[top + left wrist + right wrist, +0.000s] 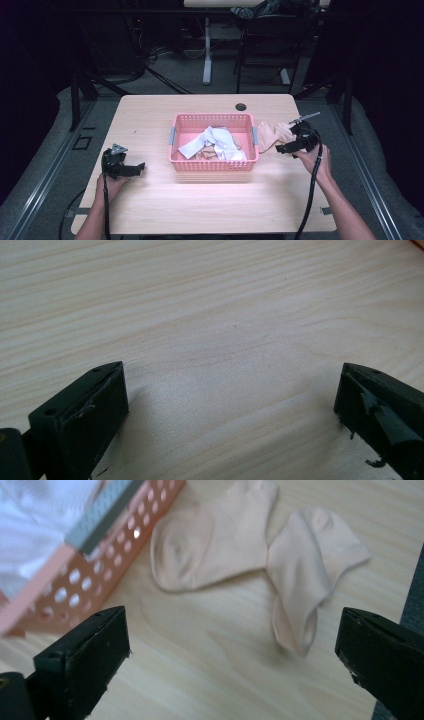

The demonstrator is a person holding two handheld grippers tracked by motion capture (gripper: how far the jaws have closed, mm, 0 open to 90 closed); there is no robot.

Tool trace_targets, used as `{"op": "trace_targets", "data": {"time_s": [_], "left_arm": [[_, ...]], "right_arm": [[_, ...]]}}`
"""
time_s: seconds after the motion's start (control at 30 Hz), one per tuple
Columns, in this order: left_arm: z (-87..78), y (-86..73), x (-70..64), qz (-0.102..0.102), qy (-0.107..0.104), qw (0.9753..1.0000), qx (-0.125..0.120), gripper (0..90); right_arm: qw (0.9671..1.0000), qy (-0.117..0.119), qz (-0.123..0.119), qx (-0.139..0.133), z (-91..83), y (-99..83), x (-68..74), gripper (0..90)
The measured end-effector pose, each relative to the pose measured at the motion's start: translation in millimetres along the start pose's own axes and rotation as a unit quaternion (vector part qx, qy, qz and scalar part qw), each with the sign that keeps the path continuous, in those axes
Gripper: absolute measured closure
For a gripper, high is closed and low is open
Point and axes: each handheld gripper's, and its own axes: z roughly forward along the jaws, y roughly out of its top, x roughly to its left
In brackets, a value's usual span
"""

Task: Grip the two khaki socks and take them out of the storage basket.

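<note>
The pink basket holds white socks and beige cloth.

Right gripper hovers beside peach socks.

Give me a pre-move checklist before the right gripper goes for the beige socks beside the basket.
1. Right gripper open: ok, jaws wide apart.
2. Beige socks in its line: ok, they lie on the table ahead of the jaws, not yet between them.
3. Socks free of the pink basket: ok, a gap shows in the right gripper view.
4. Room in the basket: ok, white socks leave space.
5. Left gripper out of the way: ok, open over bare table.
</note>
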Motion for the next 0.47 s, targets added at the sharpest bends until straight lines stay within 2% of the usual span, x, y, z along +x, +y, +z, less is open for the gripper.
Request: {"op": "trace_targets", "data": {"time_s": [0.27, 0.43, 0.47], "left_arm": [[0.0, 0.1, 0.1, 0.000, 0.000, 1.0000, 0.000, 0.6], [0.1, 0.2, 0.1, 0.000, 0.000, 1.0000, 0.001, 0.5], [0.1, 0.2, 0.1, 0.000, -0.001, 1.0000, 0.001, 0.5]], "right_arm": [[0.9993, 0.004, -0.003, 0.036, 0.8, -40.4, 1.6, 1.1], [0.9973, 0.012, 0.006, 0.072, 11.0, -52.3, -4.8, 1.3], [0.9974, 0.013, 0.007, 0.071, 12.3, -53.0, -5.4, 1.7]]}}
